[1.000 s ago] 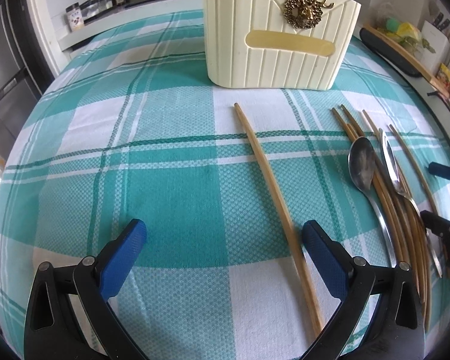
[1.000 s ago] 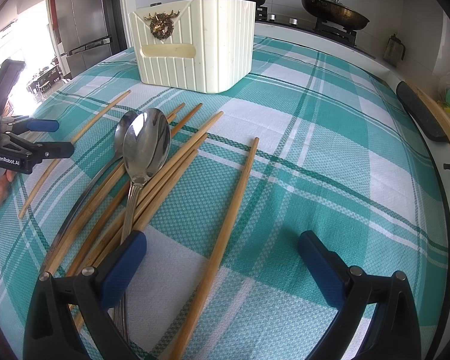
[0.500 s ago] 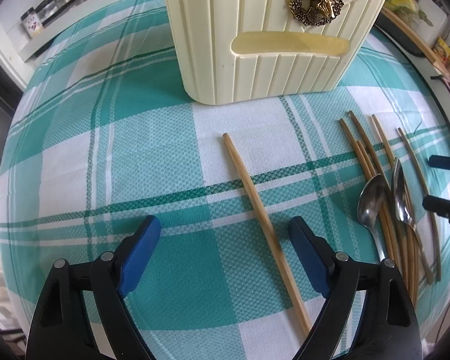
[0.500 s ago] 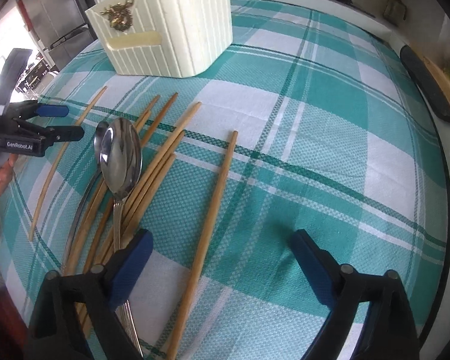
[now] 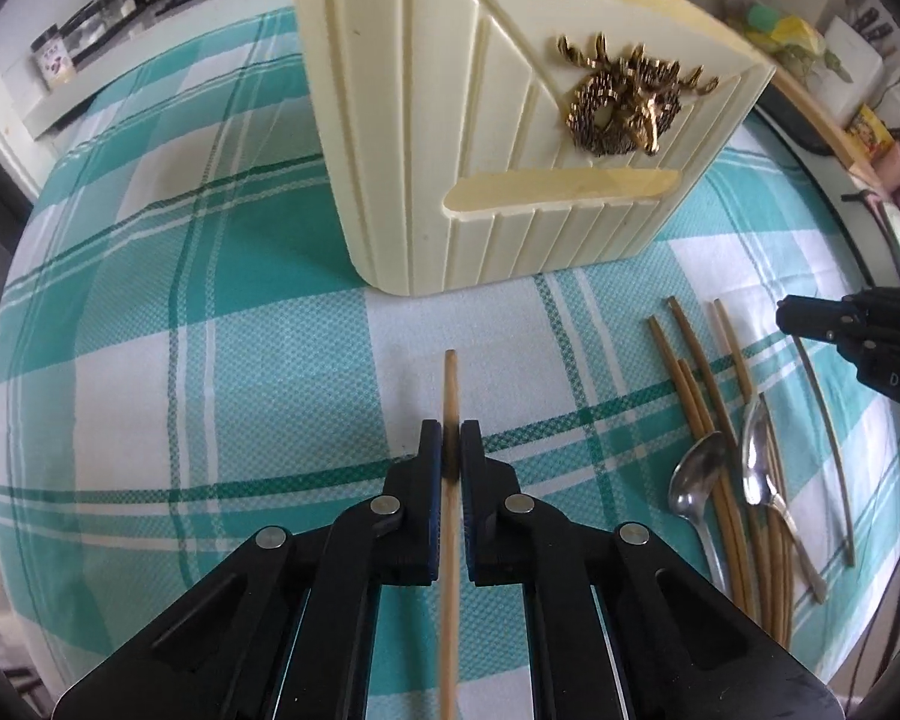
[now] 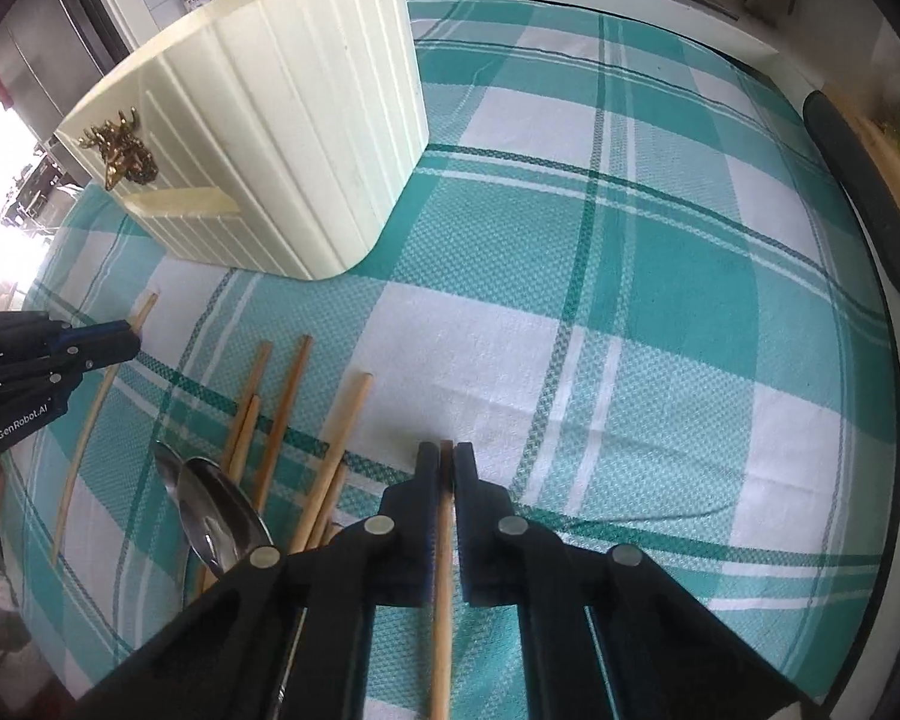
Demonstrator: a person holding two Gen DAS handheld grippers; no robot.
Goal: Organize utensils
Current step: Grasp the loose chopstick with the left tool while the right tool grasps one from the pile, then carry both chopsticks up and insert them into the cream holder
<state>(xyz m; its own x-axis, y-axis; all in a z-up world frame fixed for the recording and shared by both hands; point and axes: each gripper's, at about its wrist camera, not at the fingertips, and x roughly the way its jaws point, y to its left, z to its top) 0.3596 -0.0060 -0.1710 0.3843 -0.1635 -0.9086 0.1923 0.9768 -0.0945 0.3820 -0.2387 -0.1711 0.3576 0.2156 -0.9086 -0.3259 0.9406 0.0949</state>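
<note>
1. Left wrist view: your left gripper (image 5: 448, 447) has just closed its jaws on a single bamboo chopstick (image 5: 450, 384). The stick runs straight along the line the fingers point, its far tip poking out past the pads toward the holder and its long tail passing back under the gripper body.
2. Right wrist view: your right gripper (image 6: 446, 468) has likewise just closed, clamped on another bamboo chopstick (image 6: 442, 570). Only a short stub shows beyond these pads, so this grip sits close to the stick's far end.
3. Beside the right gripper, toward the left gripper, lies the loose pile on the plaid tablecloth (image 6: 630, 360): several chopsticks (image 6: 339, 456) fanned roughly parallel, with two steel spoons (image 5: 696, 474) lying bowl-forward among them. One thin stick (image 5: 825, 426) lies apart at the pile's outer side.
4. Farther on, toward the tablecloth's back edge, stands the cream ribbed utensil holder (image 5: 498, 138) with its gold deer ornament (image 5: 624, 99). It lies dead ahead of the left gripper and ahead to the left of the right one.
5. Judging by that, the left stick is nearer the holder. Both sticks lie along the cloth with their long axes aimed at it, so each probably needs lifting and tipping upright to drop into the open top, which neither view shows.
</note>
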